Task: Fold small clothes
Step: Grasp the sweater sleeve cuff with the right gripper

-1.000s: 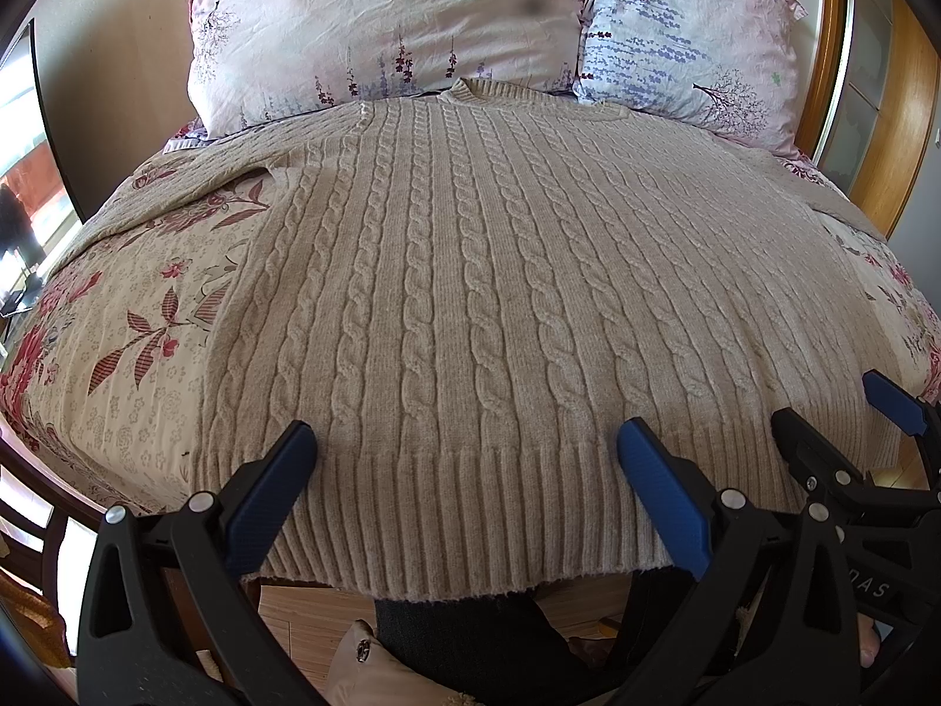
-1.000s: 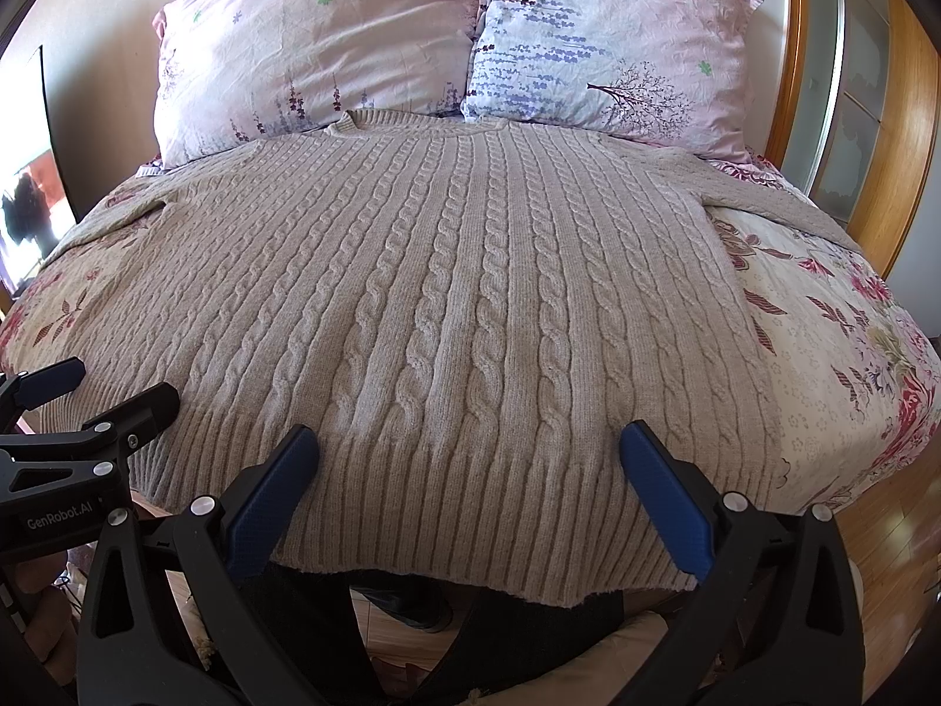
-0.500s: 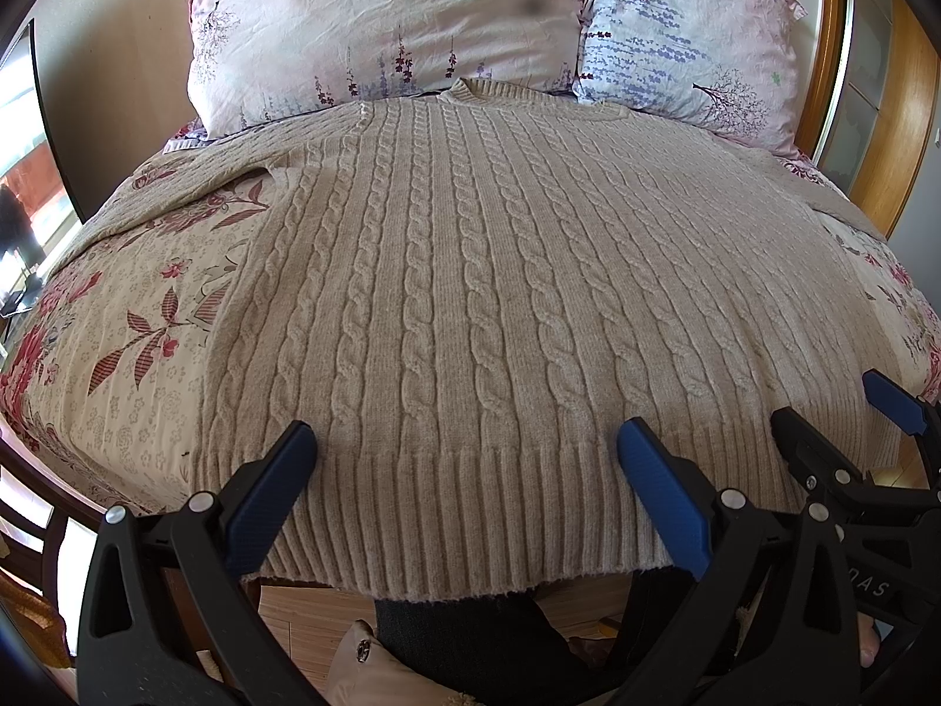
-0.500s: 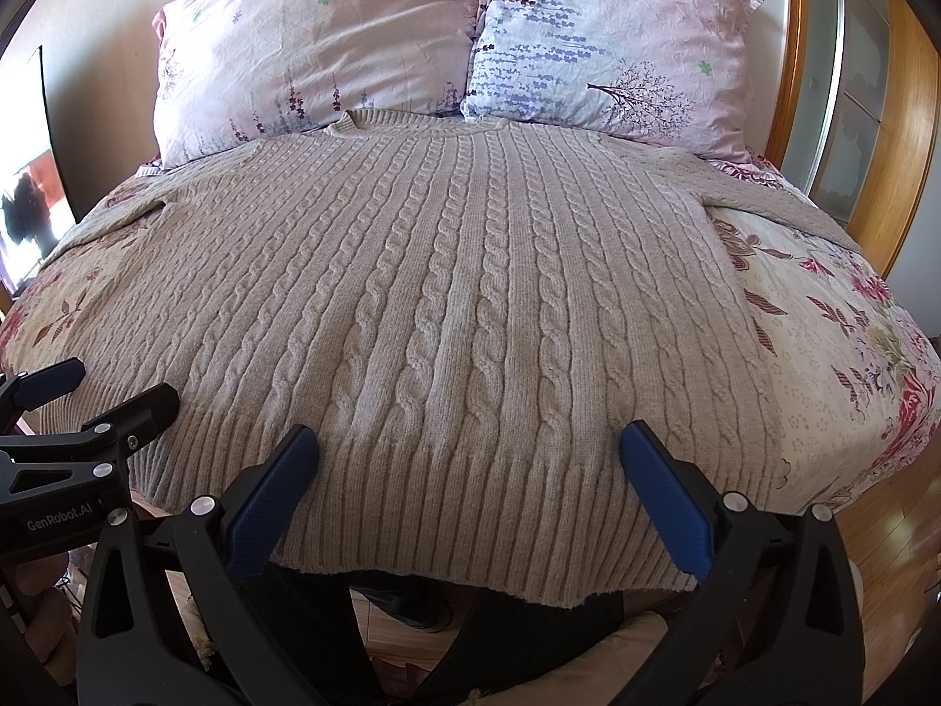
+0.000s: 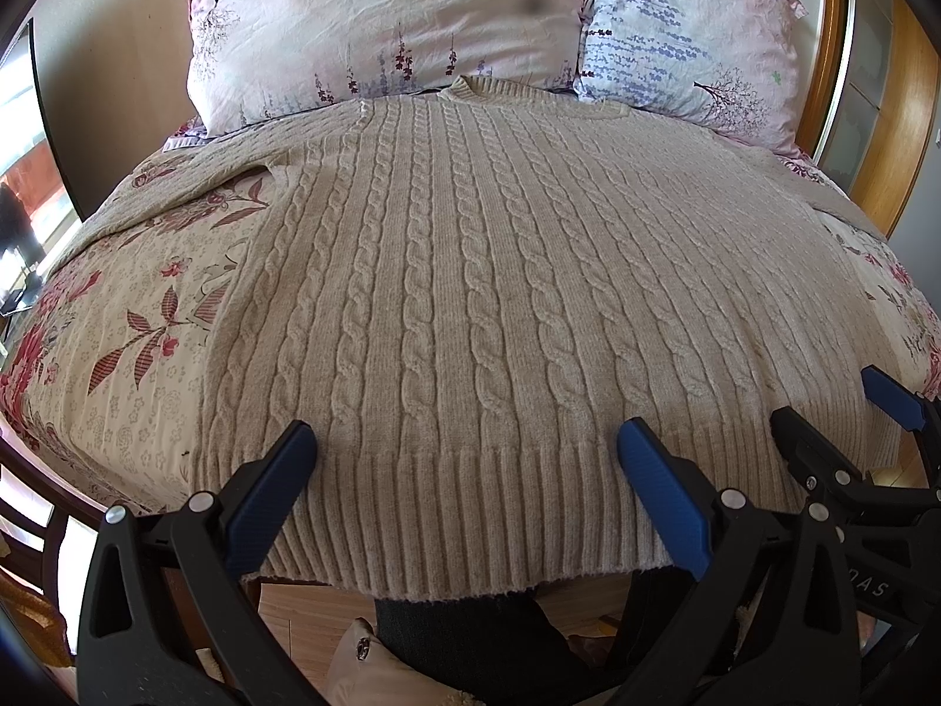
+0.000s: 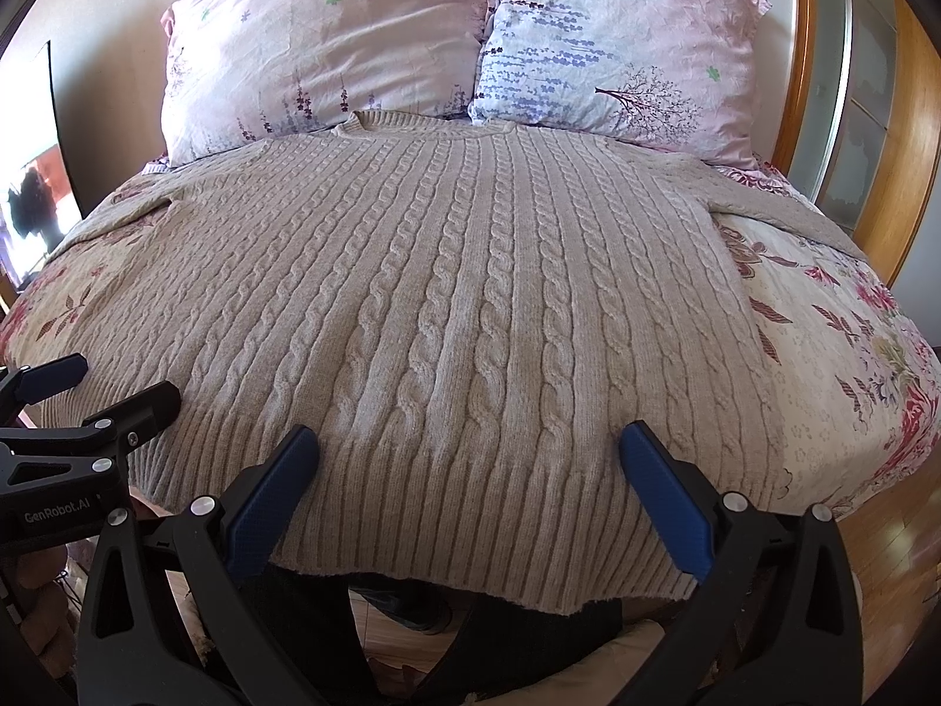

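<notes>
Meanwhile nothing had shifted: the sweater [image 5: 470, 306] lay flat on the bed [image 5: 117, 365], both left gripper [image 5: 464, 453] and right gripper [image 6: 467, 453] hovering, fingers spread, folding unstarted.

The sweater [image 5: 470, 294] lies flat over the bed [image 5: 117, 353], its surface unobstructed. Two pillows [image 6: 411, 47] block the far end (touching the collar). Both tongs, left [image 5: 464, 470] and right [image 6: 470, 470], hang spread over the hem, side by side.

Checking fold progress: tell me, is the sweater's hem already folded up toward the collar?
No, the sweater lies spread flat on the bed, its ribbed hem at the near edge.
</notes>
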Demonstrator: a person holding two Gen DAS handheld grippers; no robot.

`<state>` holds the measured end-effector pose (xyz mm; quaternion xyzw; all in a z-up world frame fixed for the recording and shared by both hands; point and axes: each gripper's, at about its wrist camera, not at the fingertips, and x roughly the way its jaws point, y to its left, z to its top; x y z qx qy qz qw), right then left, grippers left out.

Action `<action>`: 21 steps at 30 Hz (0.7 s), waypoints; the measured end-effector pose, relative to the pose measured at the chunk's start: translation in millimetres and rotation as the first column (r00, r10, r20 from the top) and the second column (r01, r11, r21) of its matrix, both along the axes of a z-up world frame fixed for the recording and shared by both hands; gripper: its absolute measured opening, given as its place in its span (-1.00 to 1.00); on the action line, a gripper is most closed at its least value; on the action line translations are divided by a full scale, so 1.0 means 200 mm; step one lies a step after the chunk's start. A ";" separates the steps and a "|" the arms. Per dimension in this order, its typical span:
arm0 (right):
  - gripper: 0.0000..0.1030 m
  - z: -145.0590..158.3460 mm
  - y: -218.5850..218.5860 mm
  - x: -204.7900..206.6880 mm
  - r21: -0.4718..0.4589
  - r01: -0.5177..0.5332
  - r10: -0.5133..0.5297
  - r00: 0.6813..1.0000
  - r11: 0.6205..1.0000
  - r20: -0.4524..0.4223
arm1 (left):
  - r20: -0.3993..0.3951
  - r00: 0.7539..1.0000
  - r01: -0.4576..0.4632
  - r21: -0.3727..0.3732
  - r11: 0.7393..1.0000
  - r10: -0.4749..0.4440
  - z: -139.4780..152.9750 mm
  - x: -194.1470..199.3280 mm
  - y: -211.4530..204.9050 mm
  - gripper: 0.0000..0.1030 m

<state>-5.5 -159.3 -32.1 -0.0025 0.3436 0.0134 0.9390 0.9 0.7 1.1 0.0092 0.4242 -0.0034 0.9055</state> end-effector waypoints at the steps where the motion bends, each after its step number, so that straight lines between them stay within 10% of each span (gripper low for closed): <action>1: 0.97 0.00 0.00 0.00 -0.002 -0.004 0.004 1.000 1.000 0.000 | -0.001 1.000 0.000 0.002 1.000 0.000 0.00 0.00 0.00 0.97; 16: 0.97 0.00 -0.08 0.04 0.011 -0.194 0.193 0.980 0.981 0.055 | 0.014 1.000 0.021 0.062 0.998 -0.022 0.03 0.12 0.00 0.97; 21: 0.97 0.09 -0.21 0.17 0.122 -0.179 0.174 0.984 0.976 0.047 | -0.055 0.997 0.048 -0.055 0.997 -0.051 0.09 0.31 0.07 0.97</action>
